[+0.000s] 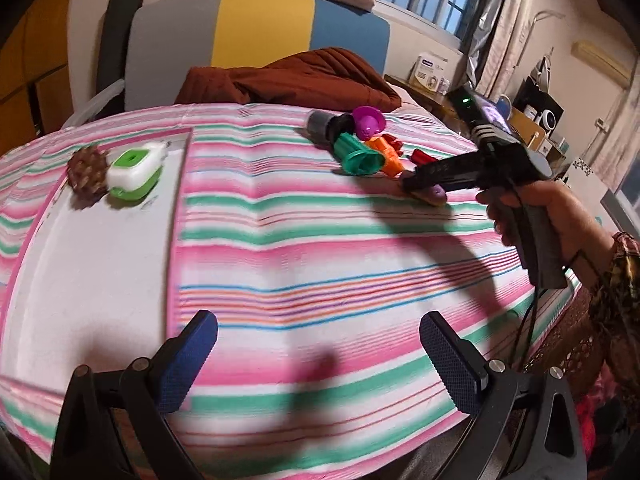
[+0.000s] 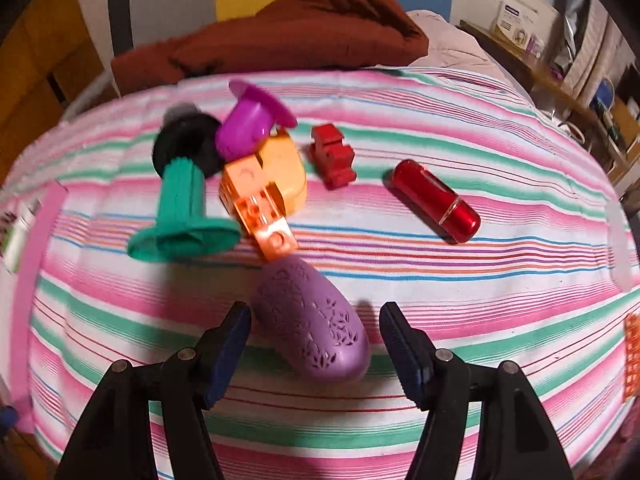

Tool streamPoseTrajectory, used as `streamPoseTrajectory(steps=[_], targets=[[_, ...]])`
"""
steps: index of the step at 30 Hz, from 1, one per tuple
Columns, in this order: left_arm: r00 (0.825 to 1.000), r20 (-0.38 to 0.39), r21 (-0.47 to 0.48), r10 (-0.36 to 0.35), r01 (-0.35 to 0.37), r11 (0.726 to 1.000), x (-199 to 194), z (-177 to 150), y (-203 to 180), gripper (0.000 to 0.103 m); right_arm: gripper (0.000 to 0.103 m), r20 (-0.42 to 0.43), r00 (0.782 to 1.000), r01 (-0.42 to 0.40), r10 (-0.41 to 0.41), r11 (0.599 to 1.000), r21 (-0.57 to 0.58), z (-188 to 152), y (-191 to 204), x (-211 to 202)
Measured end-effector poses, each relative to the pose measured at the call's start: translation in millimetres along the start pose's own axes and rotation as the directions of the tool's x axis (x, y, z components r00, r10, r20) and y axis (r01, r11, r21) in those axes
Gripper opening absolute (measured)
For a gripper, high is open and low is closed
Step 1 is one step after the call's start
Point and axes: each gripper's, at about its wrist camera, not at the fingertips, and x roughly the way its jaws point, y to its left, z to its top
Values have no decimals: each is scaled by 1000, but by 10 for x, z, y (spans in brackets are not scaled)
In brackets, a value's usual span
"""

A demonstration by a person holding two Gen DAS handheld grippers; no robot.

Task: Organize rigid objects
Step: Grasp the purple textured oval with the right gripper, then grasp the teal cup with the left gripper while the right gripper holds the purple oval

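Note:
A purple perforated oval case (image 2: 316, 320) lies on the striped cloth between the open fingers of my right gripper (image 2: 314, 316), not clamped. Beyond it lie a green flanged piece (image 2: 182, 216), an orange block toy (image 2: 260, 196), a magenta cup piece (image 2: 252, 120), a black cylinder (image 2: 186, 140), a red block (image 2: 332, 156) and a red lipstick tube (image 2: 436, 200). My left gripper (image 1: 318, 340) is open and empty over the cloth. In the left wrist view, the right gripper (image 1: 424, 184) sits over the purple case (image 1: 434, 196). A white tray (image 1: 88, 248) at left holds a green-white box (image 1: 136, 174) and a brown spiky ball (image 1: 86, 170).
A brown blanket (image 1: 296, 80) and a grey-yellow-blue headboard (image 1: 260, 28) lie behind the cloth. A desk with boxes (image 1: 432, 68) stands at the right. An orange grid object (image 2: 632, 356) sits at the cloth's right edge.

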Motion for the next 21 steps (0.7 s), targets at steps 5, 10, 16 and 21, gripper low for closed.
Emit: streamPoseTrajectory(steps=[5,10,16,21], targets=[[1000,6,32,-6,6,999,102,136,-174,102,52,-48,997,-55,57,997,55,-61,-65,55],[1000,17,63,0,-1,998,252,302,-298,102,47,-52,997,-45,48,998,52,-116,-65,7],[1000,12,68,17,-18,998,539,530,-379,102,46,-63,998,-2,10,993,121,-156,-198,-35],[998,37,51,54,-56,997,837,837,-426,102,46,-68,998,8,7,977,213,-187,-377,-63]])
